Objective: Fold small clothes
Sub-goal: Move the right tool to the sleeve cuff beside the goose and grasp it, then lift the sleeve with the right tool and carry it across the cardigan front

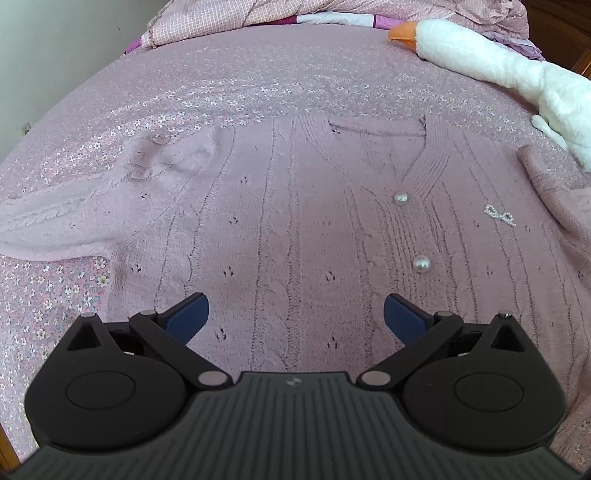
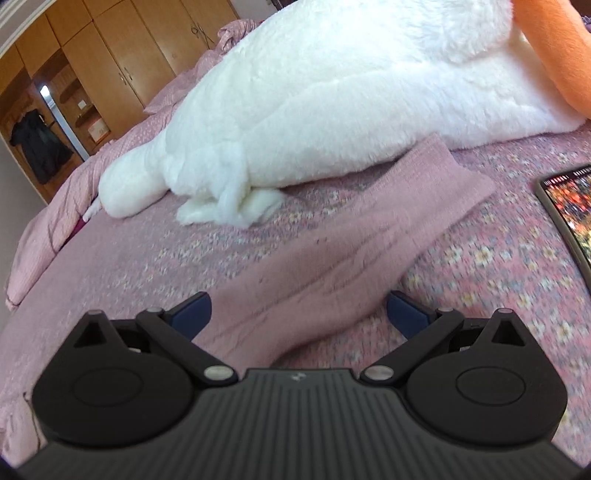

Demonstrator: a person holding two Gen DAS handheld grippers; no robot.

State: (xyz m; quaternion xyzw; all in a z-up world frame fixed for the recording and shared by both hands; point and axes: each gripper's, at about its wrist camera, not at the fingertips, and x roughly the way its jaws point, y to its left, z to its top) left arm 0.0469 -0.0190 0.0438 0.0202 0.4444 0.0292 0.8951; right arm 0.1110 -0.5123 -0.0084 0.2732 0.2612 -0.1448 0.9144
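A pink cable-knit cardigan (image 1: 295, 206) with pearl buttons (image 1: 400, 198) lies spread flat, front up, on the floral bedspread. Its one sleeve (image 1: 66, 221) stretches to the left. My left gripper (image 1: 295, 312) hovers open just above the cardigan's lower body, nothing between its blue fingers. In the right wrist view the other sleeve (image 2: 354, 243) lies straight across the bedspread, its cuff pointing toward the plush goose. My right gripper (image 2: 299, 312) is open above the sleeve's near part, one blue finger on each side of it.
A big white plush goose (image 1: 491, 59) with an orange beak lies along the bed's right side, close to the sleeve cuff (image 2: 314, 110). A tablet or phone with a lit screen (image 2: 569, 206) rests on the bedspread at right. A crumpled quilt (image 1: 258, 14) sits at the bed's head; wooden wardrobes (image 2: 110, 55) stand beyond.
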